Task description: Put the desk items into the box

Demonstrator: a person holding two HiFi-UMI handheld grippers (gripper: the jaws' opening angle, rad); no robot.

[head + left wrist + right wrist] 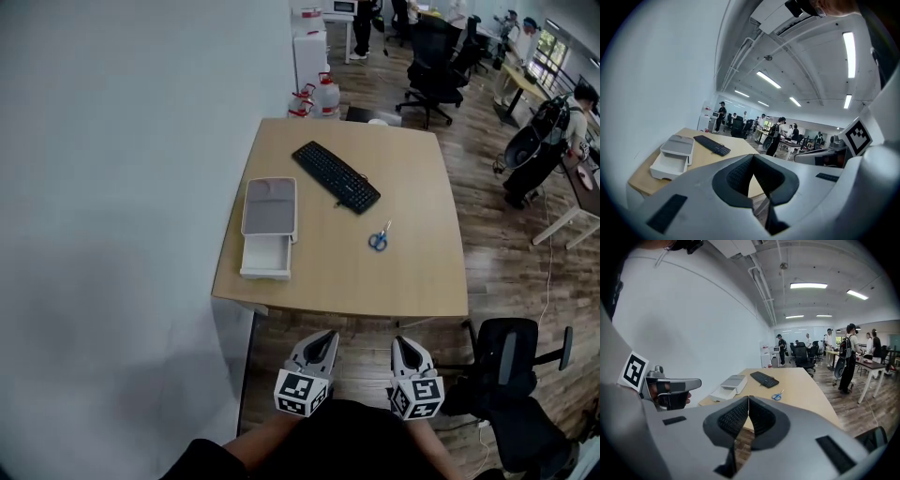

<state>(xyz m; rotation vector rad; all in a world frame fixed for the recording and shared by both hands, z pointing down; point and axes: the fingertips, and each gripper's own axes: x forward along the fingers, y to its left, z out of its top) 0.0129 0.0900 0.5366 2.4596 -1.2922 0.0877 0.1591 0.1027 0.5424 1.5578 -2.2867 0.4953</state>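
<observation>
Black computer keyboard and blue-handled scissors lay on the light wooden desk, white plastic drawer box stood open at its left edge, left gripper and right gripper hovered short of the near edge, jaws together, empty.

Near chair: black swivel office chair is standing beside the light wooden table.
Jugs: clear red-capped water jugs are sitting beyond it.

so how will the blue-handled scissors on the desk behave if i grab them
The blue-handled metal scissors lie flat on the light wooden desk, so they would probably slide rather than roll when nudged. They look small and thin, so they are likely light but awkward to pinch.
</observation>
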